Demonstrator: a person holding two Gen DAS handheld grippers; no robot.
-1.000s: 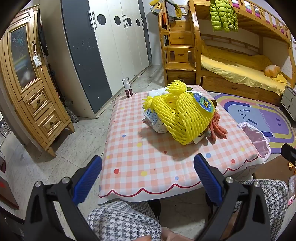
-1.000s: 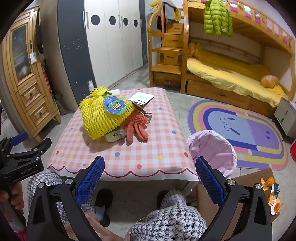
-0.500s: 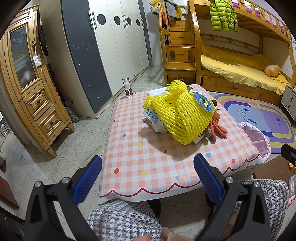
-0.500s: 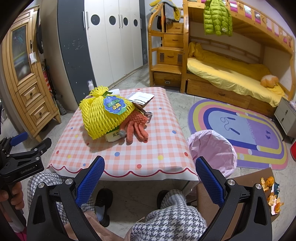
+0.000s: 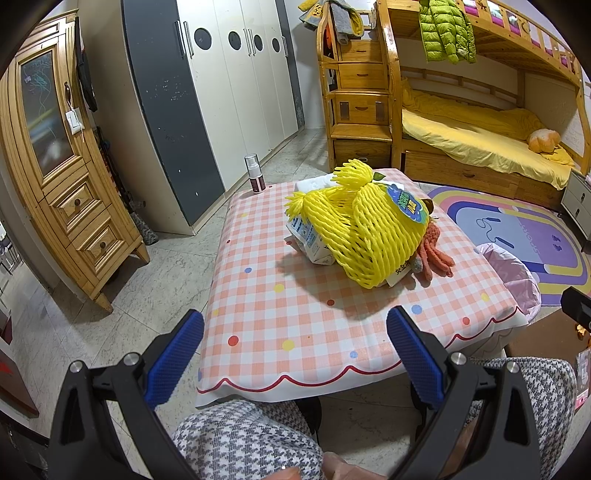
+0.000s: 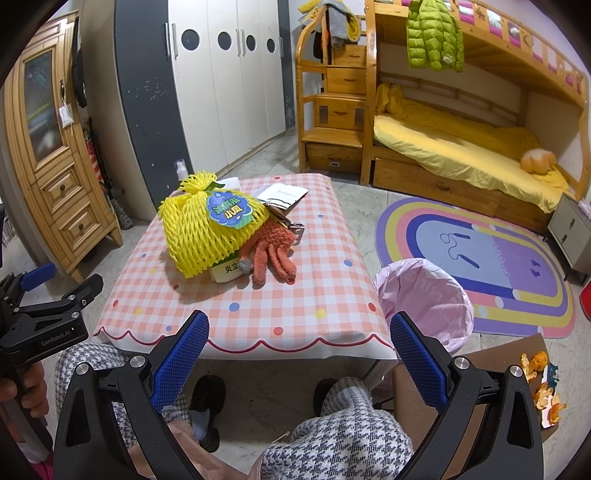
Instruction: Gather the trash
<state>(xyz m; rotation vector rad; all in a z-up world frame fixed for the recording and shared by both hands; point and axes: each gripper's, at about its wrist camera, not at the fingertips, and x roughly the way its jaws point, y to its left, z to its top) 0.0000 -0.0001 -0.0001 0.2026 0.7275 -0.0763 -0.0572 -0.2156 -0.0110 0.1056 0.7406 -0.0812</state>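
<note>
Checked tablecloth (image 6: 258, 310) fills the low table before you; your left gripper (image 5: 295, 354) and right gripper (image 6: 295, 358) hang spread and empty near its front edge. Mid-table lies the yellow foam net (image 6: 207, 236): likely light, squashy, springy, so pinch its bunched tuft (image 5: 352, 173). Pink-lined bin (image 6: 424, 299) stands right

Bg only: wooden bunk bed (image 6: 461, 155) w/ yellow sheet along far wall, green puffer jacket (image 6: 432, 35) hung on top rail, orange plush (image 6: 537, 160) at its right end. Stair-drawer unit (image 5: 360, 99) at bed's left end. White/grey wardrobe (image 5: 221, 85) w/ round cutouts, wood cabinet (image 5: 62, 166) far left. Rainbow rug (image 6: 476, 262) on floor past counter's right edge. Spray bottle (image 5: 254, 173) at counter's far-left corner, can't tell if on it or behind.
</note>
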